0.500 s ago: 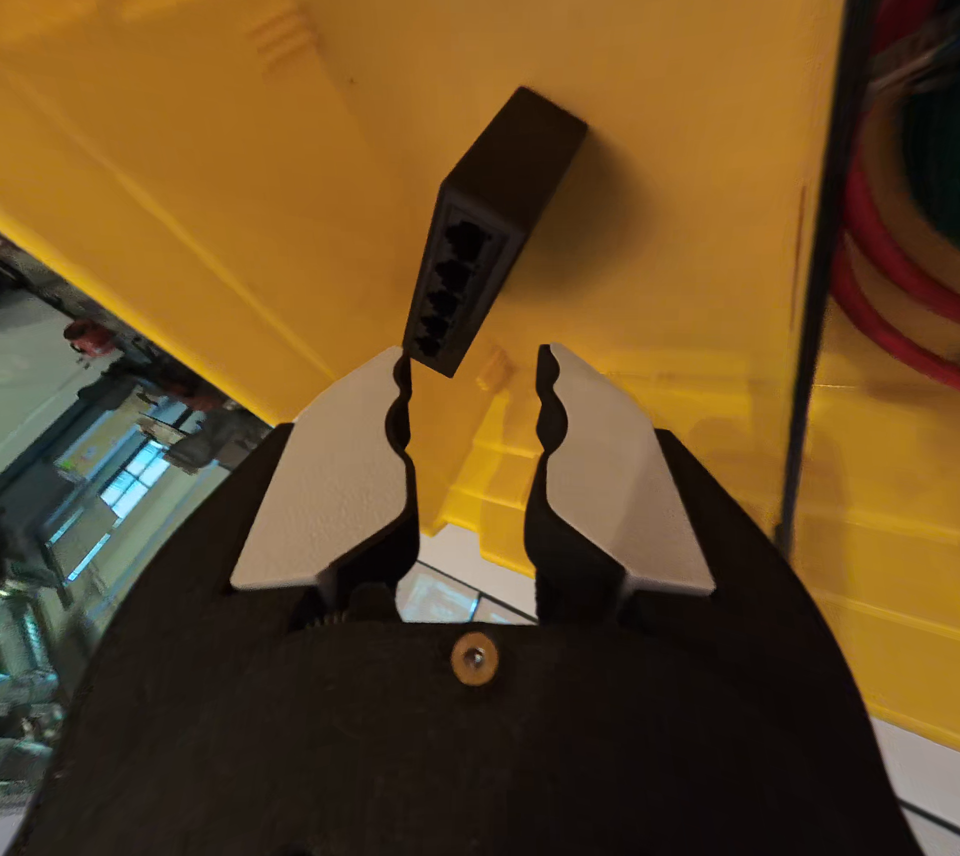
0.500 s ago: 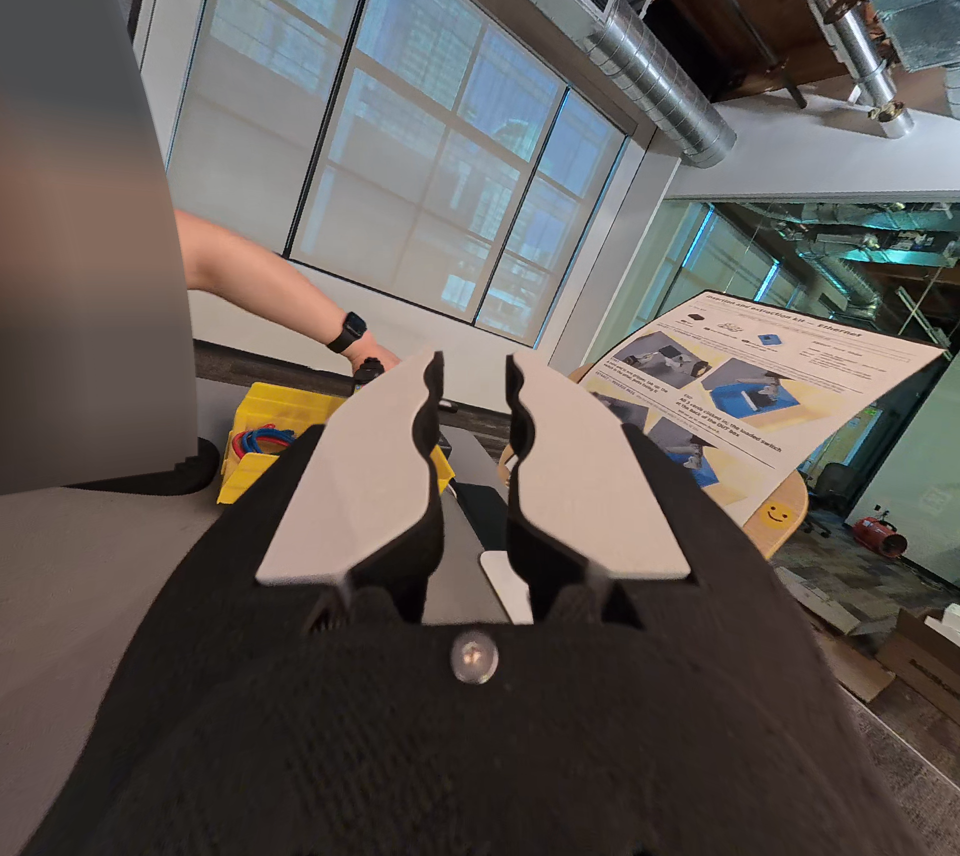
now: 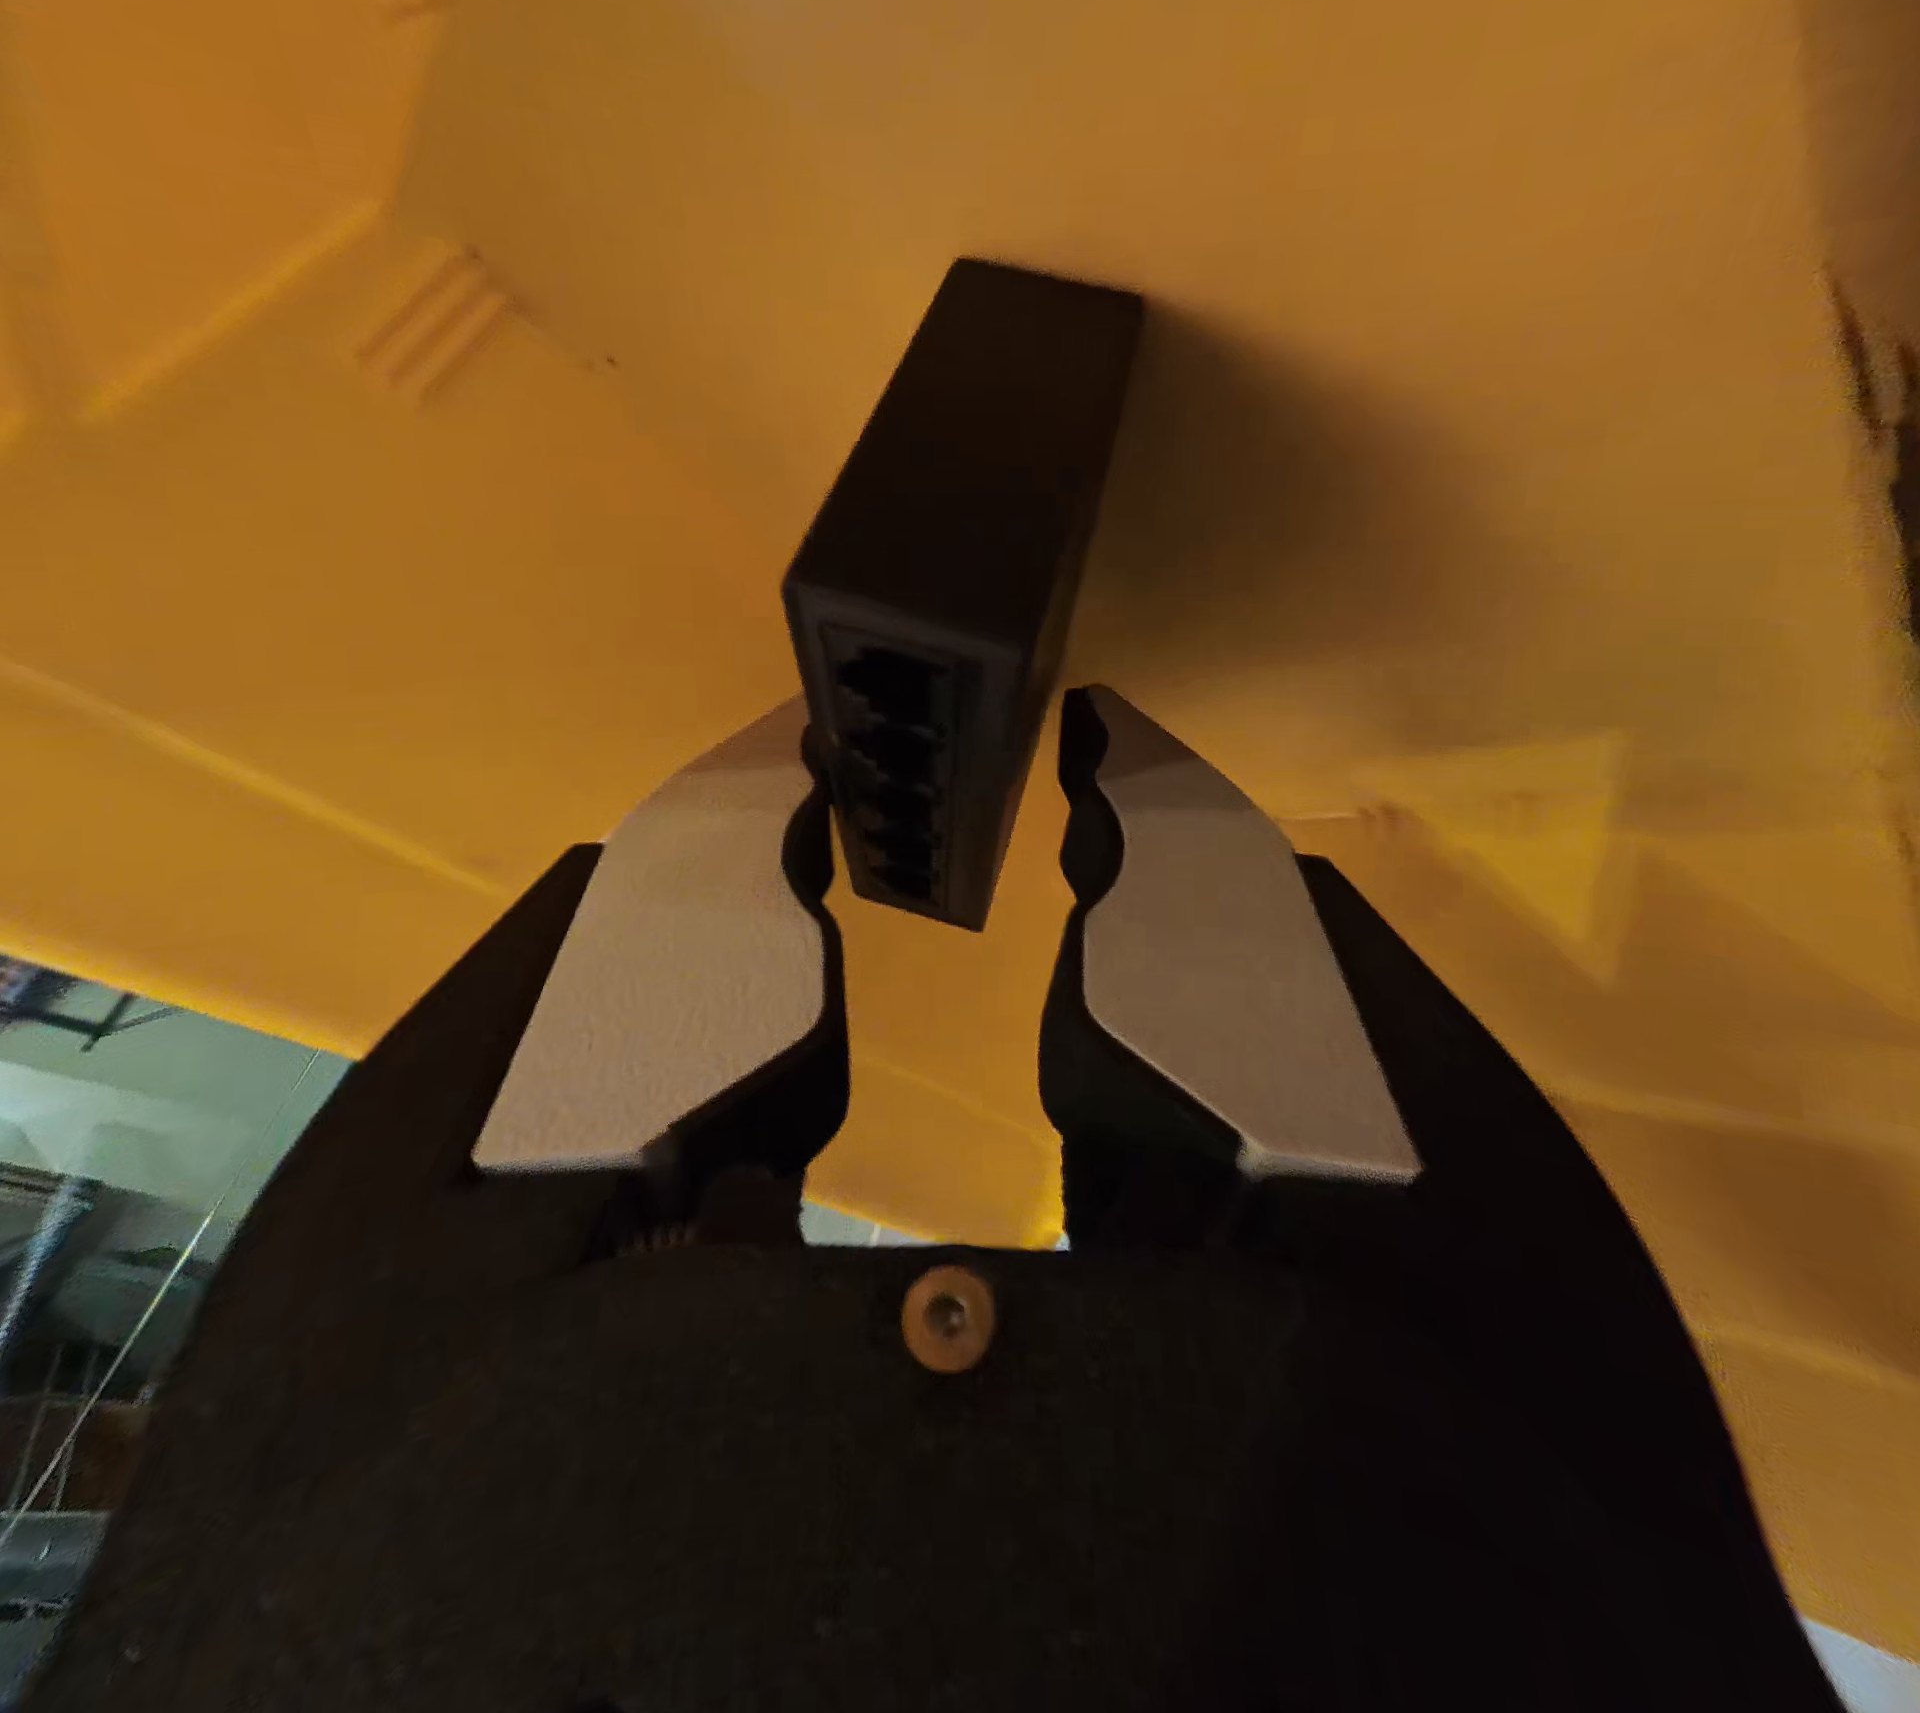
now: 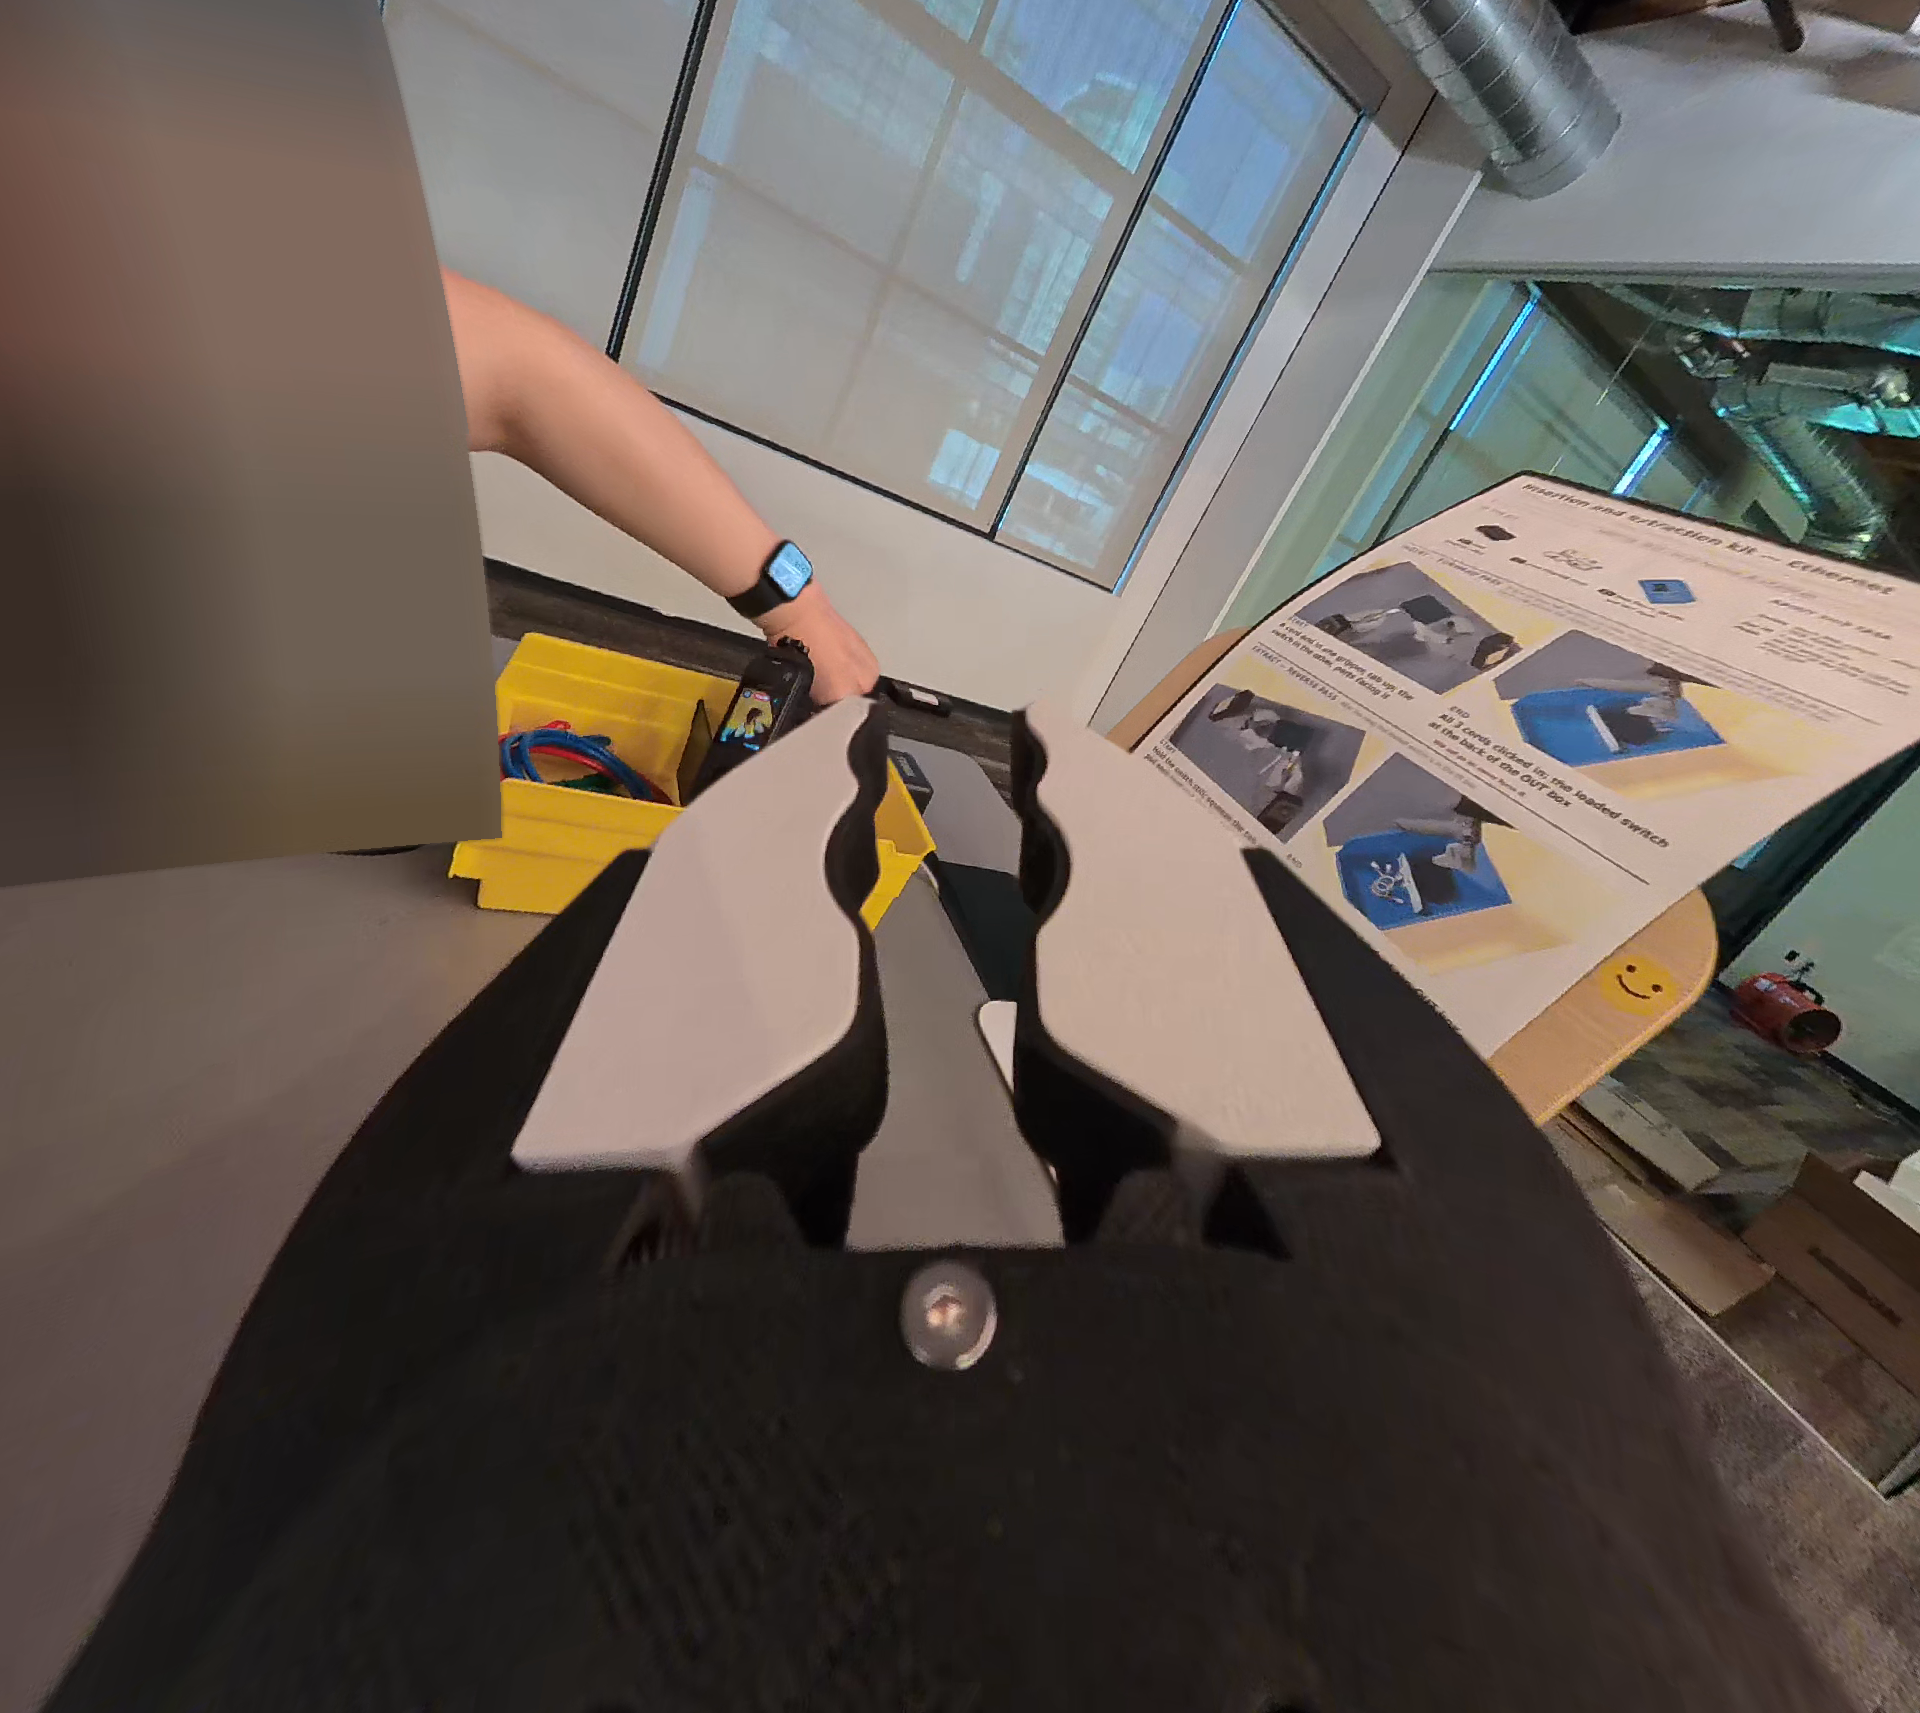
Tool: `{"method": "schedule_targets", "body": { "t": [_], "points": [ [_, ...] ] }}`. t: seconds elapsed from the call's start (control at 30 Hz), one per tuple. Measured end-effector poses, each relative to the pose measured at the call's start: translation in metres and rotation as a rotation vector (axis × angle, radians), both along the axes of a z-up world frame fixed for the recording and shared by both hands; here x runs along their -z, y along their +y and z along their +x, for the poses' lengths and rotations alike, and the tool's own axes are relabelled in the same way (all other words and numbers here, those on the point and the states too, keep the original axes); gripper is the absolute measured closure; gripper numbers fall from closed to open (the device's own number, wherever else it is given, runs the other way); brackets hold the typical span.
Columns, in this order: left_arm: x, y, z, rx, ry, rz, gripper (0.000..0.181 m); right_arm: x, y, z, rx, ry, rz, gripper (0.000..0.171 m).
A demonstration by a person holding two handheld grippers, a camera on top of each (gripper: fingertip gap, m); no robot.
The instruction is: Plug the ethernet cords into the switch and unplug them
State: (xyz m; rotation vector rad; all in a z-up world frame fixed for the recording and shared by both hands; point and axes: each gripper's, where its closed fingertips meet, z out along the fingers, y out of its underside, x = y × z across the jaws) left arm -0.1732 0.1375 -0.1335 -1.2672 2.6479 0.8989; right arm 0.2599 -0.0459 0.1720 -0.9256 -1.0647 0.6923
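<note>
A small black switch [image 3: 966, 541] lies on the floor of a yellow bin [image 3: 520, 105], its row of empty ports facing me. My left gripper [image 3: 935, 718] is open, its fingertips on either side of the switch's port end; the left tip looks to touch it, the right stands apart. My right gripper [image 4: 945, 728] is open and empty, held up over a grey table [image 4: 208, 988]. In the right wrist view the yellow bin [image 4: 582, 822] stands farther off, with blue, red and green ethernet cords [image 4: 561, 759] coiled in its left compartment. A person's hand [image 4: 821, 635] holds the left gripper in the bin.
A divider [image 4: 694, 744] splits the bin. A printed instruction sheet [image 4: 1507, 728] stands on a round wooden board at the right. Large windows and a metal duct fill the background. A grey blurred patch covers the left of the right wrist view. Left tips to right tips: about 55 centimetres.
My left gripper has moved forward and turned, so the switch's port end now sits between its fingertips. My right gripper has tilted and opened a little wider.
</note>
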Motion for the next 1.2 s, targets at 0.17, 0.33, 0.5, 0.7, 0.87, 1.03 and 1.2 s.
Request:
{"method": "schedule_targets", "body": {
  "t": [0.17, 0.33, 0.5, 0.7, 0.87, 1.03, 1.2],
  "points": [
    [0.005, 0.001, 0.005, 0.017, -0.026, -0.026, 0.143, 0.006, 0.003, -0.006, -0.009, -0.028, -0.006, 0.148],
    [0.004, 0.002, 0.005, 0.031, -0.014, -0.023, 0.146, 0.010, 0.004, -0.009, -0.011, -0.046, -0.006, 0.148],
    [0.002, 0.000, 0.005, 0.031, -0.010, -0.012, 0.149, 0.008, 0.003, -0.007, -0.015, -0.035, -0.001, 0.149],
    [-0.002, -0.003, 0.007, 0.010, -0.017, 0.005, 0.152, 0.009, 0.005, -0.006, -0.019, -0.029, -0.009, 0.149],
    [-0.012, -0.007, 0.009, -0.006, -0.014, 0.025, 0.152, 0.007, 0.004, -0.004, -0.025, -0.018, -0.006, 0.149],
    [-0.036, -0.008, 0.011, -0.051, -0.058, 0.074, 0.151, 0.003, 0.001, -0.001, -0.029, -0.002, 0.000, 0.149],
    [-0.067, -0.017, 0.010, -0.104, -0.111, 0.127, 0.151, -0.003, -0.005, 0.004, -0.028, 0.009, 0.014, 0.149]
  ]
}}
